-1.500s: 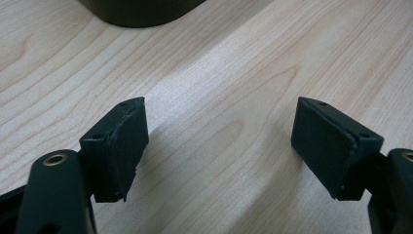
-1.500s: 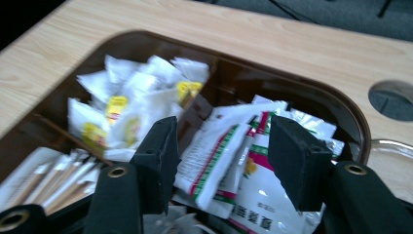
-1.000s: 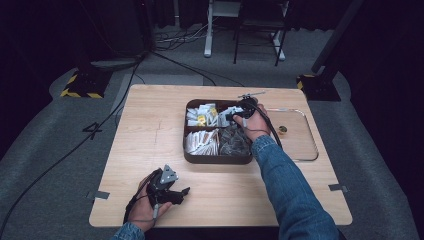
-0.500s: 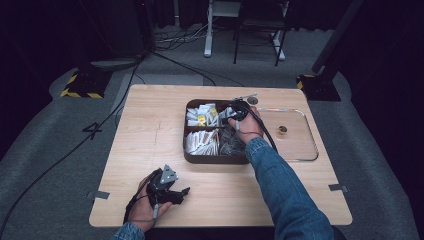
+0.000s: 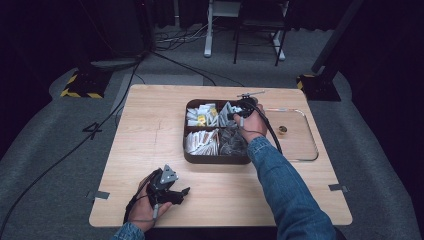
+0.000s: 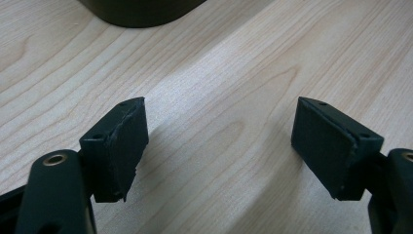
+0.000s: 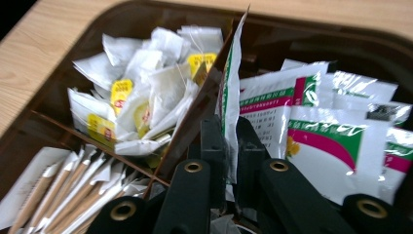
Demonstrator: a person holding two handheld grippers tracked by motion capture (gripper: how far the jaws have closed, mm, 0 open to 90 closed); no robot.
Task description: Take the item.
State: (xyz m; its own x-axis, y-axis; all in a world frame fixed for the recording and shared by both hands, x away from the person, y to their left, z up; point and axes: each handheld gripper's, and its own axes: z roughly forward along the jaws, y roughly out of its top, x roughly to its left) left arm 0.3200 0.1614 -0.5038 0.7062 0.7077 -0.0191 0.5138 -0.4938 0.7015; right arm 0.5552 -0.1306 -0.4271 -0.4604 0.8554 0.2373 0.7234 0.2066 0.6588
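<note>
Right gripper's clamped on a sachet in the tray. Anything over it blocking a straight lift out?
Nothing visible. The right gripper grips the green-and-white sachet edge-on beside the divider; its upper edge stands above the tray contents with open space overhead.

A black "4" (image 5: 93,130) is marked on the grey floor at left of the frame; the packets' (image 7: 272,114) print is too blurred to read.

White-green sachet (image 7: 233,92) upright on edge, pinched, apparently over tray divider (image 7: 187,129).
</note>
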